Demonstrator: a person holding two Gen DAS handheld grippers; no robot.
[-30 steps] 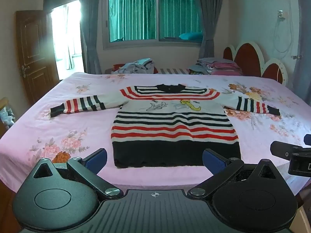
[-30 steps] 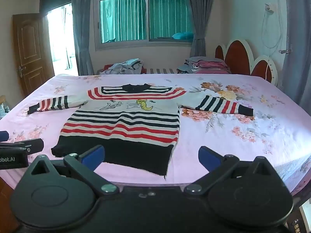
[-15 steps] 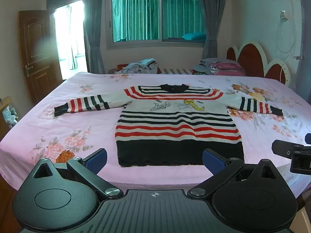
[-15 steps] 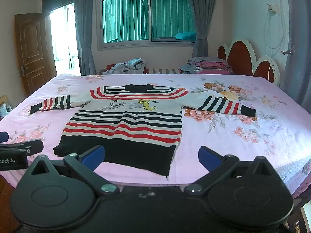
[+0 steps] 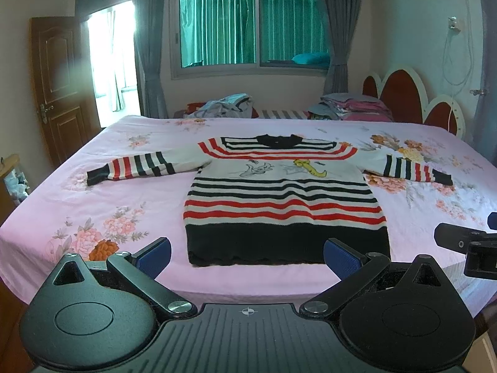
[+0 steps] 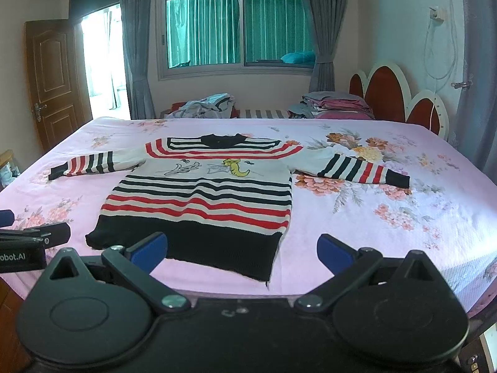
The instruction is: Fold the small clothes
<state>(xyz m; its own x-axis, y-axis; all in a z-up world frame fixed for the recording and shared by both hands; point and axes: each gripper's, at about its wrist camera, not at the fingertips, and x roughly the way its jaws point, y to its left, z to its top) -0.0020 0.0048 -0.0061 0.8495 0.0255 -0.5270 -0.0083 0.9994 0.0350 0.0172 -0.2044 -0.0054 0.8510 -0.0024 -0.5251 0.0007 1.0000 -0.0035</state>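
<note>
Nearest the cameras, the left gripper and the right gripper both hover over the near edge of the bed, each with its jaws spread wide and grasping nothing; the blue pads are apart from the fabric. In the left wrist view the right gripper shows at the right margin, and in the right wrist view the left gripper shows at the left margin. Just beyond them the striped sweater lies flat and face up on the pink floral sheet, its black hem closest, red, black and cream bands above, a cartoon print across the chest, and the black collar farthest. Both sleeves stretch out sideways. Past the bed, a heap of clothes and a folded stack sit below the window, with the red scalloped headboard to the right and a wooden door to the left.
</note>
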